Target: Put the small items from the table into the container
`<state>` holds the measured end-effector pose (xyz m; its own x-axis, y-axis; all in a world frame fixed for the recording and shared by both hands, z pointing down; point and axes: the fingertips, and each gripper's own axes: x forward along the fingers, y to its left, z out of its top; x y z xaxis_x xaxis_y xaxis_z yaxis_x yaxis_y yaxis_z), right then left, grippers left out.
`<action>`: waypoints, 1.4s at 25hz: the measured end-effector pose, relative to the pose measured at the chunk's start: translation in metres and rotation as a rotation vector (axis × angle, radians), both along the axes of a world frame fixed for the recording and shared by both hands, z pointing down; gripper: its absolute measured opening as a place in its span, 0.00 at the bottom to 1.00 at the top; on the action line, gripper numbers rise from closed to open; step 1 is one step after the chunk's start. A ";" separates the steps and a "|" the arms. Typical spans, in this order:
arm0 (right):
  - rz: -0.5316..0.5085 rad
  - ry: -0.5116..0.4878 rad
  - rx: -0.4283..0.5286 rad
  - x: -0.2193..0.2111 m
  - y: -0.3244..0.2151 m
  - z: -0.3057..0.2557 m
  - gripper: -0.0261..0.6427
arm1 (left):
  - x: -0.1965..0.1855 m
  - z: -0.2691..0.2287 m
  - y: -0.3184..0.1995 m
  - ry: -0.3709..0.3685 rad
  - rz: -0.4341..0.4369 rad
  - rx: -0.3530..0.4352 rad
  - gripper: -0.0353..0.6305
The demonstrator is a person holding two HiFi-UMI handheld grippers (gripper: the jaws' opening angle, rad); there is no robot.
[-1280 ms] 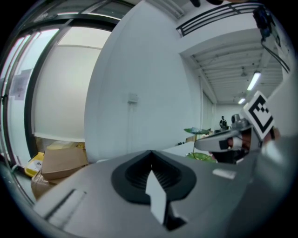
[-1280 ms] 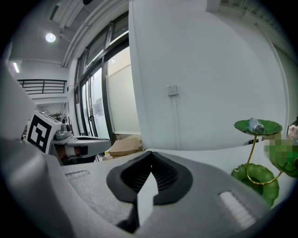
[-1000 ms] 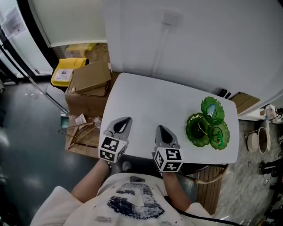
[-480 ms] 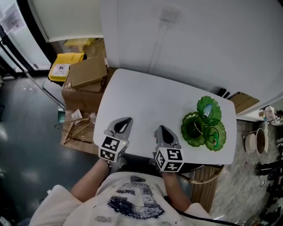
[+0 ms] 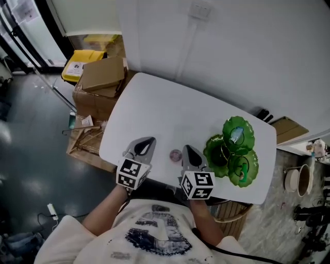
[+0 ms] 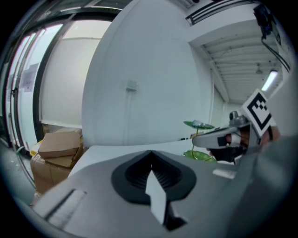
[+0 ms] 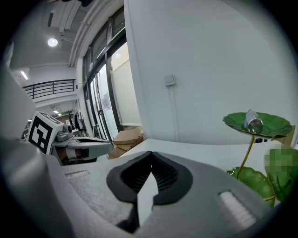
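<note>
Holds the left gripper point(image 5: 146, 141) and the right gripper point(image 5: 187, 149) side by side over the near edge of a white, round-cornered table point(image 5: 154, 108), both pointing away and a little downward. Has the left one's jaws pressed fully together, with nothing between them. Has the right one's jaws closed the same way, also gripping nothing.

Has a small round pinkish item point(image 5: 175, 154) lying on the tabletop between the two grippers, close to the near edge and touched by neither. Has, just right of the right gripper and near the table's right end, a glossy green tiered stand of leaf-shaped dishes on thin golden stems point(image 5: 230, 152). Shows a small pale, clear-looking piece point(image 5: 236, 135) resting on the top leaf of that stand.

Shows, past the table's left end on the dark floor, stacked brown cardboard boxes point(image 5: 100, 82) with a yellow box point(image 5: 82, 59) just behind them. Shows a white socket plate point(image 5: 200, 9) on the white wall behind the table.
</note>
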<state>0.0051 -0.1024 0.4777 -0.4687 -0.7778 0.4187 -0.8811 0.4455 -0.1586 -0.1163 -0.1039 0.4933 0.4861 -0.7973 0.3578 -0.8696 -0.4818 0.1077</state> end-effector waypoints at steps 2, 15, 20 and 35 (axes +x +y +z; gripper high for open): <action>-0.030 -0.006 -0.006 0.007 -0.001 0.005 0.04 | 0.008 0.003 0.001 -0.004 -0.024 -0.007 0.04; -0.223 0.064 -0.088 0.023 -0.003 0.058 0.13 | 0.031 0.038 0.010 -0.023 -0.164 -0.053 0.04; -0.302 0.080 -0.133 0.021 0.004 0.082 0.26 | 0.042 0.052 0.017 -0.014 -0.195 -0.086 0.04; -0.469 0.156 -0.229 -0.001 0.022 0.152 0.60 | 0.043 0.096 0.026 -0.015 -0.265 -0.160 0.04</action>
<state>0.0041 -0.0808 0.6296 -0.6623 -0.3809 0.6452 -0.6169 0.7659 -0.1812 -0.0729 -0.0777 0.5892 0.2624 -0.8287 0.4944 -0.9648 -0.2162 0.1496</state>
